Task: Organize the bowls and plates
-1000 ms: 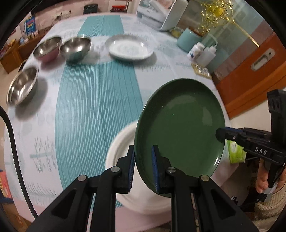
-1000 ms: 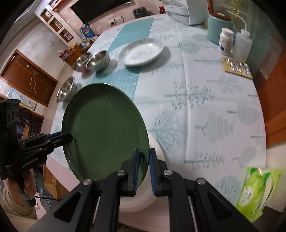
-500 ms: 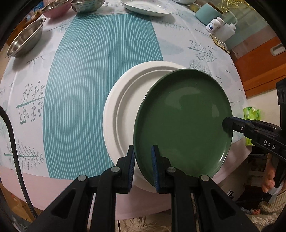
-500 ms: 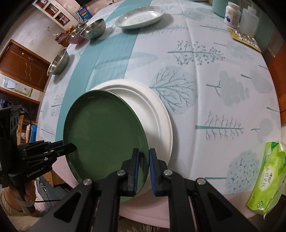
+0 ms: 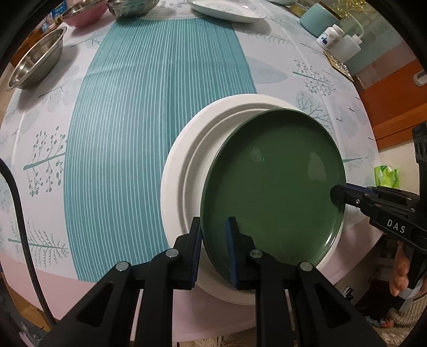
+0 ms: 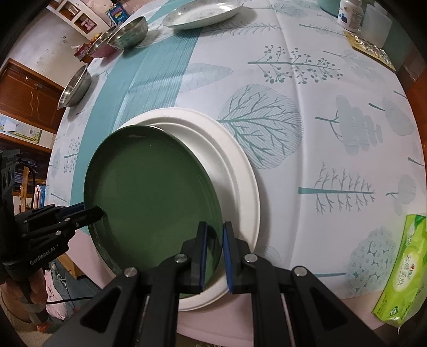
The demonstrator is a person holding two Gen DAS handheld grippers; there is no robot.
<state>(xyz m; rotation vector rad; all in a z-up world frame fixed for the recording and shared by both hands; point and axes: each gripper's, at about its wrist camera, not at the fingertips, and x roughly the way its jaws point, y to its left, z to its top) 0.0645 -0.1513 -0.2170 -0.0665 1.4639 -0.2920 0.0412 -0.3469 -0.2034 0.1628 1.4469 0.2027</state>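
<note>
Tree-printed tablecloth [image 6: 307,112], wooden cabinet [image 6: 24,98]

My right gripper [image 5: 336,195] carried the white letters "DAS" on its black body. My left gripper [image 6: 99,211] read "GenRobot.AI" along its side. The print on the green tissue pack [image 6: 403,269] was too small to read.

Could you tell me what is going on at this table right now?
A person is holding a green plate with two hand-held grippers, one clamped on each side of its rim: the left gripper and the right gripper. The plate sits just above a stack of white plates near the table's edge, apparently about to be set down on it. Further back, three metal bowls and a pale plate wait on the tablecloth.
</note>
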